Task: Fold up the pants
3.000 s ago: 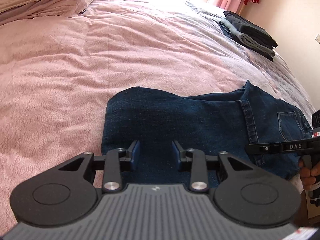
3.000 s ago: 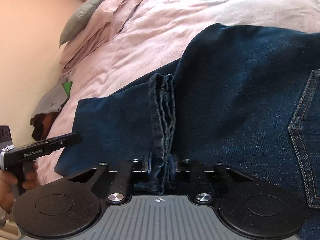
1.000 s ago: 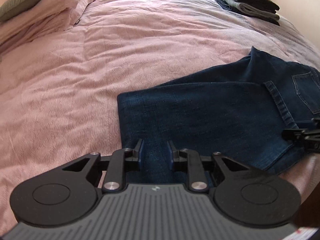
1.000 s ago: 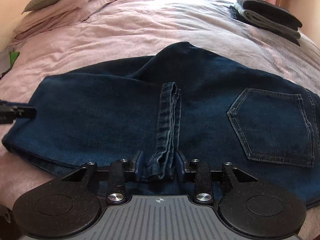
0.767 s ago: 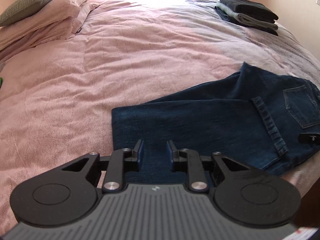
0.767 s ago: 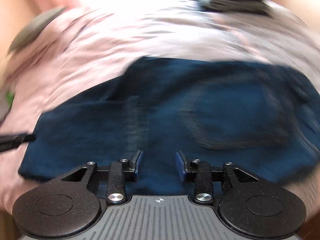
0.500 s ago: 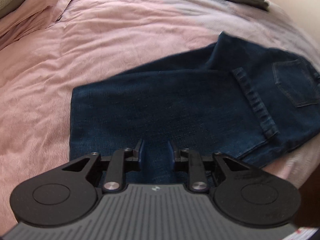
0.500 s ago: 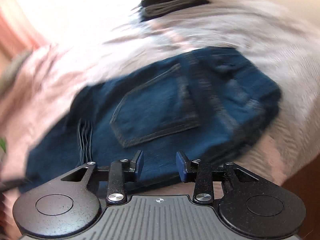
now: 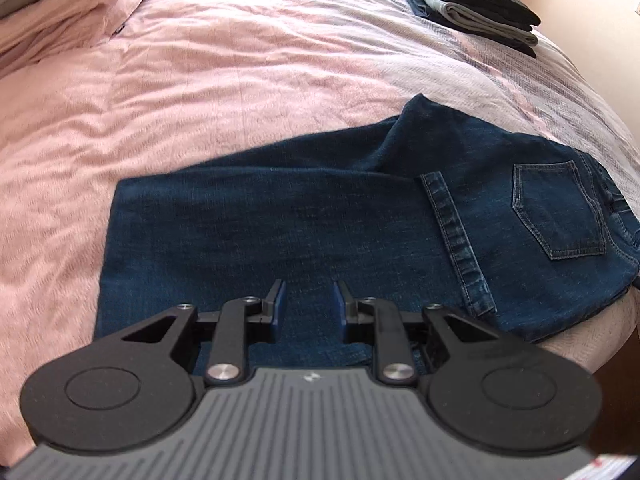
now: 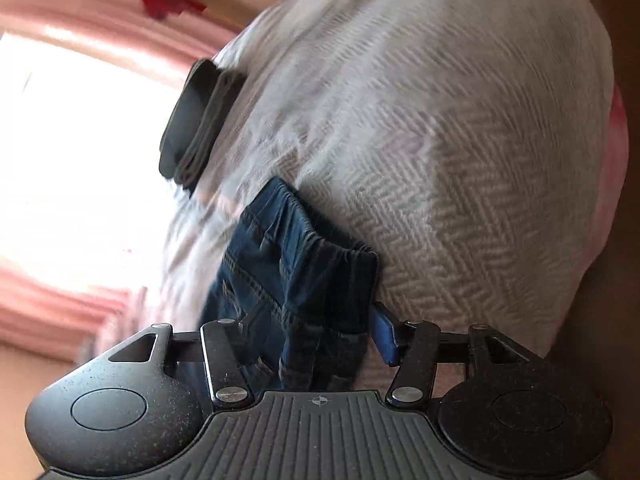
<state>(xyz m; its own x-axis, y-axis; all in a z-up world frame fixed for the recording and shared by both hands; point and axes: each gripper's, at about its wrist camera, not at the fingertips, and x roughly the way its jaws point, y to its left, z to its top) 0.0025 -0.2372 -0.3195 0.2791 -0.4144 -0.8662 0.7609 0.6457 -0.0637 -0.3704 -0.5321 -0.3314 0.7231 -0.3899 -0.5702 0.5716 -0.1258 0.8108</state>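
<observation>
Pink bed (image 9: 200, 80), dark-blue folded pants (image 9: 320, 232) flat.

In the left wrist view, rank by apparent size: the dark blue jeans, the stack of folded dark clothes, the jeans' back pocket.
1. Dark blue denim jeans, largest by far.
2. Stack of folded dark clothes; farther away, so its true size is unsure.
3. Stitched back pocket, slightly smaller looking.

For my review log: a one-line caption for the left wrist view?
Open left claw over half-folded jeans on a pink bed.
</observation>
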